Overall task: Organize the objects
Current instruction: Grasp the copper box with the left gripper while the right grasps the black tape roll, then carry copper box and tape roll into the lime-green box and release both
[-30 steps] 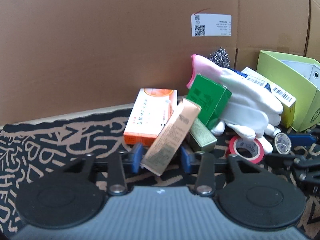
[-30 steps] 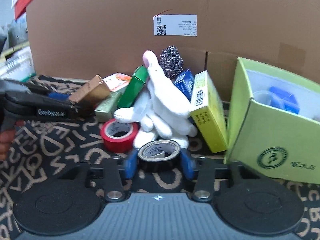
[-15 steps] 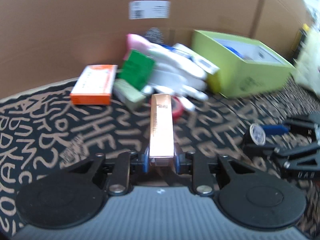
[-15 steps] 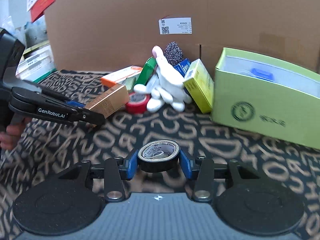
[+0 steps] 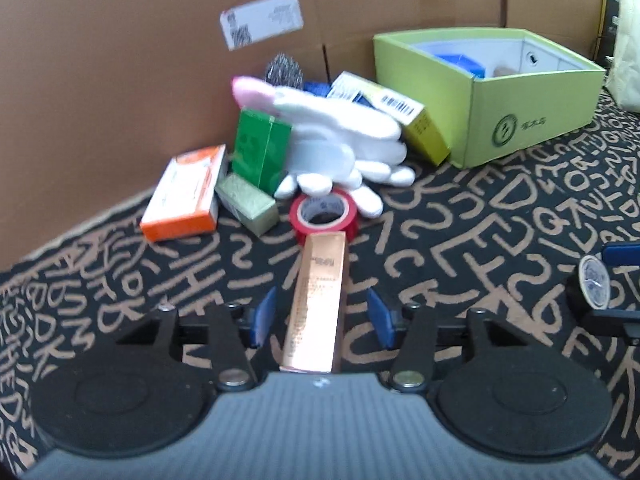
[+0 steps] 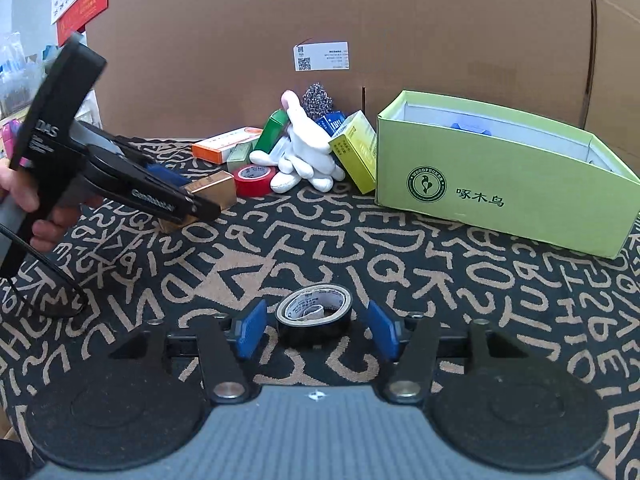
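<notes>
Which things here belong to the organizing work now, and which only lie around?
In work: copper box between open left tongs; black tape roll between open right tongs.
Lying about: red tape, white glove, orange box, green bin.

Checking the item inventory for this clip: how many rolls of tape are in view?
2. A black tape roll lies on the patterned cloth between the right gripper's open jaws. A red tape roll sits by the white gloves. The pile could hide more.

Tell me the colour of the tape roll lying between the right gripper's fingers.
Black, with a pale inner core: the tape roll shows best in the right wrist view.
</notes>
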`<state>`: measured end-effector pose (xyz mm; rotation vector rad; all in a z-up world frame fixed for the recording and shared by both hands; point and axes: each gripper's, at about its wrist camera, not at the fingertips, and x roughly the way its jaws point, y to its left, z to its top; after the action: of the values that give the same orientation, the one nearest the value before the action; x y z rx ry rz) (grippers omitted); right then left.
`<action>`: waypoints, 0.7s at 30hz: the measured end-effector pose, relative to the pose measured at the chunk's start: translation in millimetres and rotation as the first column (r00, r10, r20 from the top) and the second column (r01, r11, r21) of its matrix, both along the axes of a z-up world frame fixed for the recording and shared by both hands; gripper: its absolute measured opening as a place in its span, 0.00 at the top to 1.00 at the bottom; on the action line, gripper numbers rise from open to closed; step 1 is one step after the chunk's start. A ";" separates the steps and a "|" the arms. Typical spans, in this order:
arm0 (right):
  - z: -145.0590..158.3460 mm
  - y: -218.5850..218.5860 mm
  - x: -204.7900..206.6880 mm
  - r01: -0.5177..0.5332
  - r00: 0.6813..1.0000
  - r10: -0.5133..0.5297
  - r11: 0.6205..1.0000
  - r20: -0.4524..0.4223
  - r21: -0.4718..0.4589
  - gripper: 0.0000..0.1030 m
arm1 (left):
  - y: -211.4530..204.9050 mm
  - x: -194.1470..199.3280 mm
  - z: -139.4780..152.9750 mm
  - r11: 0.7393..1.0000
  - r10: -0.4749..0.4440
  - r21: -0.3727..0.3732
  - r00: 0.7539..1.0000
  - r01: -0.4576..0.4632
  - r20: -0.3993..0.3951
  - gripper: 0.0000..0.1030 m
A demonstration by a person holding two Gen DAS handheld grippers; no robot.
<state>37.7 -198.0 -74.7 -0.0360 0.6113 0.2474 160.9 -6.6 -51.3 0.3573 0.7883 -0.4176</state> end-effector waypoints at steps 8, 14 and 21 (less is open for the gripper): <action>-7.4 6.2 8.9 -0.004 1.000 0.004 1.000 -0.022 0.009 0.48 | -3.9 0.7 -2.4 1.000 0.008 -0.002 1.000 -0.008 -0.030 0.61; -4.6 0.7 4.6 0.011 0.999 -0.010 1.000 -0.038 0.028 0.54 | -12.6 -8.8 6.7 1.000 -0.008 -0.030 0.999 0.006 -0.050 0.77; 22.1 -16.8 -6.3 0.053 0.998 -0.055 0.997 0.039 0.065 0.54 | -44.3 -36.1 55.4 0.983 -0.119 -0.142 0.993 0.120 0.012 0.77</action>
<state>31.4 -214.9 -52.6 0.0369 0.5626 0.2133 124.7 -50.9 4.1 0.2721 0.7314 -0.5830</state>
